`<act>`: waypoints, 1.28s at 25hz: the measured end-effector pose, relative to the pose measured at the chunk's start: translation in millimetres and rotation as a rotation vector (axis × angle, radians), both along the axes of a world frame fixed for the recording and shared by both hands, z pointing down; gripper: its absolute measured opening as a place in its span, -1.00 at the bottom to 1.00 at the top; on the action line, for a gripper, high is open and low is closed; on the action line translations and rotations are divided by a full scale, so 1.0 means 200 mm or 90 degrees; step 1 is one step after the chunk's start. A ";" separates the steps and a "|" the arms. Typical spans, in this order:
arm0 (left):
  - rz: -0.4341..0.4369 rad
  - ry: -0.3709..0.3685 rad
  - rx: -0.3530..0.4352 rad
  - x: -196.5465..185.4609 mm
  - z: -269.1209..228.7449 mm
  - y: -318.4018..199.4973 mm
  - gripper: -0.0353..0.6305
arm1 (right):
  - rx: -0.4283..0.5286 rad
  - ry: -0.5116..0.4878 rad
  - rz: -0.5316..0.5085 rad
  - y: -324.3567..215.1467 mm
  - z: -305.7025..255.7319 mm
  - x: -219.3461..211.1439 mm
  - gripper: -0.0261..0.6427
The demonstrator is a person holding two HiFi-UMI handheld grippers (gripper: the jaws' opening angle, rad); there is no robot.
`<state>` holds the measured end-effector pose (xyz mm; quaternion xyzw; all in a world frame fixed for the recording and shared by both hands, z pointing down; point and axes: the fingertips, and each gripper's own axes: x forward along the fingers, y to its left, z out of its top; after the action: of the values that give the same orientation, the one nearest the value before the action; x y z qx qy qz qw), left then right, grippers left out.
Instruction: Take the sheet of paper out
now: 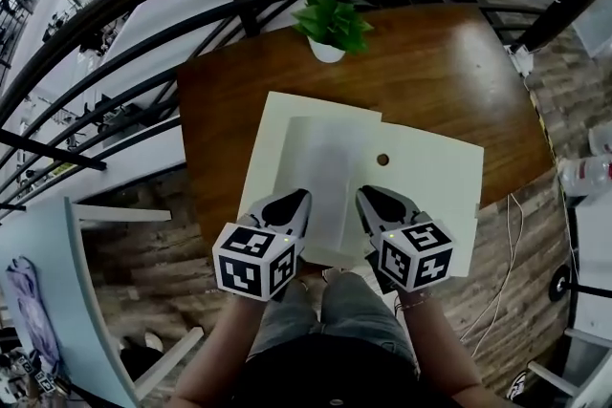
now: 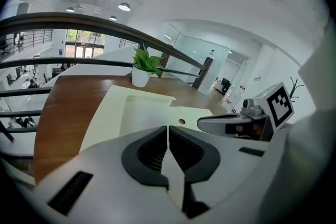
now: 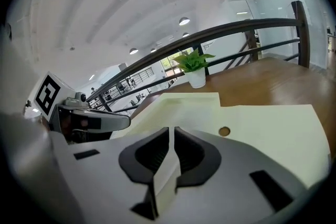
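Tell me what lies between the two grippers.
In the head view, the sheet of paper spans the gap between left gripper and right gripper; both clamp its near edge.

Grey left claw [image 1: 299, 198] and right claw [image 1: 367, 196], black ribbed pads [image 2: 152, 152], black-and-white marker cubes [image 1: 253, 261], faded jeans [image 1: 356, 303]

a brown wooden bench [image 1: 449, 62] stretches out ahead of the left fingers [image 1: 290, 208] and the right fingers [image 1: 381, 205]. a cream folder [image 1: 435, 182] lies flat on it, under and ahead of both pairs of fingers, with a small round brown spot [image 1: 382, 160] just ahead of the right fingers. the folder's corner beside the right fingers juts past the bench's near edge. well beyond the fingers, near the far edge, a green plant [image 1: 333, 17] in a white pot [image 1: 325, 51] stands upright, apart from the folder.
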<state>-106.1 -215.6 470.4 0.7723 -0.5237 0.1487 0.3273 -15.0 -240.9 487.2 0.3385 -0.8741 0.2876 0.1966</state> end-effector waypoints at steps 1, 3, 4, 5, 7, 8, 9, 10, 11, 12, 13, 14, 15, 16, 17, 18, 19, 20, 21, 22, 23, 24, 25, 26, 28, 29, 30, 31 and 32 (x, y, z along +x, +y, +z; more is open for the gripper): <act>-0.001 0.001 -0.009 0.00 0.02 0.00 -0.82 | -0.005 0.004 -0.002 0.00 0.02 0.00 -0.83; -0.004 0.001 -0.021 0.01 0.05 0.01 -0.82 | -0.017 0.011 -0.010 -0.01 0.06 0.00 -0.83; -0.006 0.001 -0.024 0.00 0.06 0.01 -0.82 | -0.023 0.014 -0.015 -0.01 0.08 -0.01 -0.83; -0.009 0.001 -0.028 0.00 0.07 0.00 -0.82 | -0.027 0.017 -0.019 -0.01 0.09 -0.01 -0.83; -0.013 0.001 -0.035 -0.01 0.09 0.00 -0.82 | -0.034 0.026 -0.027 -0.02 0.13 -0.02 -0.83; -0.015 0.001 -0.039 -0.01 0.10 0.00 -0.82 | -0.037 0.031 -0.030 -0.02 0.15 -0.02 -0.82; -0.017 0.000 -0.043 -0.01 0.11 0.00 -0.82 | -0.045 0.034 -0.034 -0.02 0.17 -0.02 -0.79; -0.020 0.000 -0.046 -0.01 0.12 0.01 -0.82 | -0.056 0.036 -0.040 -0.02 0.19 -0.03 -0.68; -0.024 0.001 -0.049 -0.01 0.13 0.01 -0.82 | -0.069 0.039 -0.048 -0.01 0.22 -0.04 -0.61; -0.027 0.002 -0.052 -0.01 0.13 0.01 -0.82 | -0.080 0.043 -0.056 -0.01 0.24 -0.05 -0.61; -0.029 0.002 -0.054 -0.01 0.13 0.01 -0.82 | -0.090 0.049 -0.065 0.00 0.26 -0.06 -0.60; -0.030 0.003 -0.055 -0.01 0.13 0.01 -0.82 | -0.097 0.056 -0.072 0.00 0.28 -0.06 -0.59; -0.031 0.003 -0.054 -0.01 0.13 0.01 -0.82 | -0.102 0.063 -0.077 0.00 0.30 -0.07 -0.57; -0.032 0.003 -0.054 -0.01 0.13 0.01 -0.82 | -0.105 0.068 -0.081 0.00 0.31 -0.08 -0.56; -0.034 0.004 -0.053 -0.02 0.13 0.00 -0.82 | -0.106 0.072 -0.084 0.00 0.32 -0.08 -0.56; -0.035 0.004 -0.053 -0.02 0.13 -0.01 -0.82 | -0.107 0.077 -0.086 -0.01 0.33 -0.09 -0.56; -0.037 0.005 -0.053 -0.03 0.13 -0.02 -0.82 | -0.109 0.082 -0.087 -0.01 0.35 -0.09 -0.56; -0.037 0.006 -0.054 -0.03 0.13 -0.02 -0.82 | -0.111 0.089 -0.087 -0.01 0.36 -0.09 -0.56; -0.037 0.007 -0.056 -0.03 0.13 -0.02 -0.82 | -0.114 0.097 -0.088 -0.01 0.37 -0.09 -0.56; -0.035 0.007 -0.057 -0.03 0.13 -0.03 -0.82 | -0.116 0.104 -0.089 -0.01 0.38 -0.09 -0.56; -0.033 0.008 -0.057 -0.03 0.13 -0.03 -0.82 | -0.118 0.111 -0.090 -0.01 0.39 -0.09 -0.56; -0.030 0.008 -0.058 -0.03 0.13 -0.03 -0.82 | -0.119 0.115 -0.092 -0.01 0.40 -0.09 -0.57; -0.028 0.007 -0.058 -0.02 0.14 -0.03 -0.82 | -0.120 0.118 -0.094 -0.01 0.41 -0.09 -0.57; -0.027 0.007 -0.058 -0.02 0.14 -0.03 -0.82 | -0.122 0.119 -0.095 -0.01 0.41 -0.10 -0.57; -0.030 0.006 -0.056 -0.02 0.13 -0.03 -0.82 | -0.122 0.125 -0.095 0.00 0.43 -0.10 -0.58; -0.033 0.006 -0.055 -0.02 0.13 -0.03 -0.82 | -0.120 0.129 -0.095 0.00 0.43 -0.10 -0.62; -0.035 0.006 -0.054 -0.03 0.13 -0.03 -0.82 | -0.116 0.133 -0.095 0.00 0.43 -0.10 -0.64; -0.037 0.005 -0.053 -0.03 0.13 -0.03 -0.82 | -0.114 0.137 -0.095 0.00 0.43 -0.10 -0.66; -0.037 0.005 -0.053 -0.03 0.13 -0.03 -0.82 | -0.111 0.141 -0.094 0.00 0.43 -0.10 -0.68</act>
<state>-112.0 -222.2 495.9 0.7429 -0.5381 0.1579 0.3655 -34.5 -241.5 574.1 0.2842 -0.8413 0.3082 0.3413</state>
